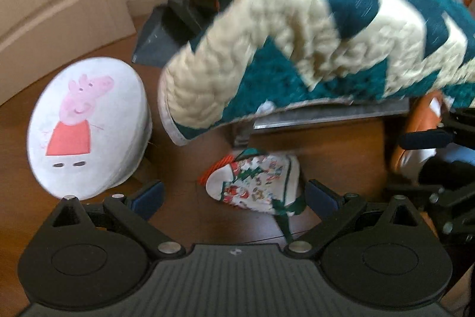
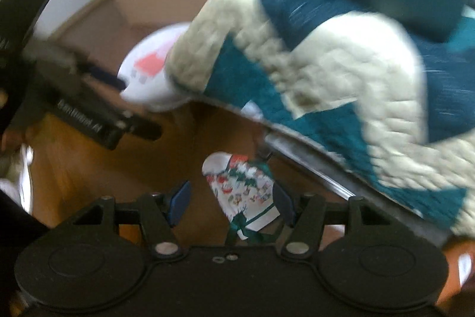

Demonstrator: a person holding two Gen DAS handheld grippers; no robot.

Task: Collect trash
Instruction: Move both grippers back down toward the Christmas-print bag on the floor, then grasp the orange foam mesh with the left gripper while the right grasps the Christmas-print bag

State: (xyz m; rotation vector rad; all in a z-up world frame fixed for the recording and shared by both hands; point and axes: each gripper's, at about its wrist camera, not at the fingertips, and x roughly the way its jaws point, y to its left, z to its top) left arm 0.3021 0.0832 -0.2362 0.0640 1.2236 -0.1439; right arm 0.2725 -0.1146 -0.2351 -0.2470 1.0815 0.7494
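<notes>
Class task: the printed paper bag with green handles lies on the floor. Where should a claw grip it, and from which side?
Probably the printed paper bag's flat body, from above: it lies flat and already sits between the open fingers of the right claw. The green handles look floppy.

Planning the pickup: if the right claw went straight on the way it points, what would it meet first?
Most likely the printed paper bag on the wooden floor: it already lies between the open right claw fingers. Depth is blurred, so contact distance is unclear.
</notes>
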